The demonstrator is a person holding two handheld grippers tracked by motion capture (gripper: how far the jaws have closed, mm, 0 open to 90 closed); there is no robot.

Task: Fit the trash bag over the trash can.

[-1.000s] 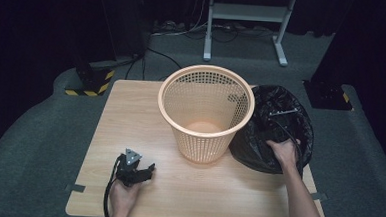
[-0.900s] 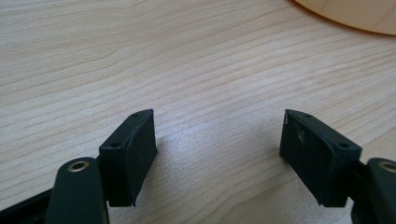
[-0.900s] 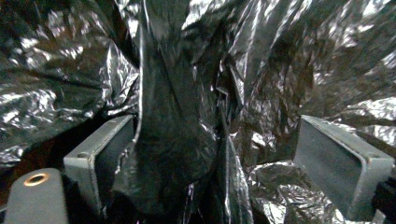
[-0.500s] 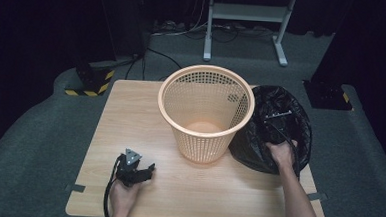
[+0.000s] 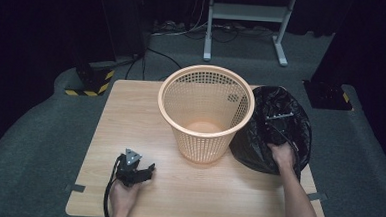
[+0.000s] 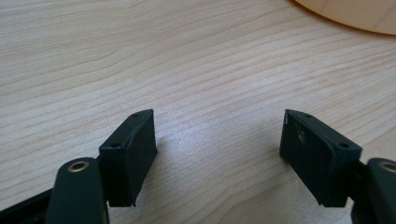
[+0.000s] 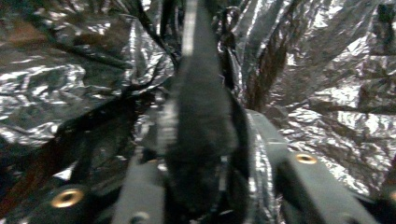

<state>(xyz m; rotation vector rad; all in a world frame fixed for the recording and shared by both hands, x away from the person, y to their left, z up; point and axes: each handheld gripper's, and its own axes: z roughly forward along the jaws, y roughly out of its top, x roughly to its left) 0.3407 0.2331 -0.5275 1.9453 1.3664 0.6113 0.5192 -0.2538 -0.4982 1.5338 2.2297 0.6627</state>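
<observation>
Right tool (image 5: 275,127) has just been closing and now pinches a fold of the black bag (image 5: 259,142); left tool (image 5: 140,173) gapes empty over the bench (image 5: 130,115).

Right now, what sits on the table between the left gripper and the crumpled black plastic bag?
In the high view, the orange mesh plastic basket stands between the left gripper and the crumpled black plastic bag, on the wooden table.

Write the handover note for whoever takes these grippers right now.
Left gripper: jaws open, nothing between them, resting low over the table.
Right gripper: jaws have just been closing, now pinched on a fold of the black bin bag.
Bag lies crumpled at the table's right edge, beside the upright orange basket.
Done: bag gripped.
Left: probably lift the bag and line the basket.
</observation>
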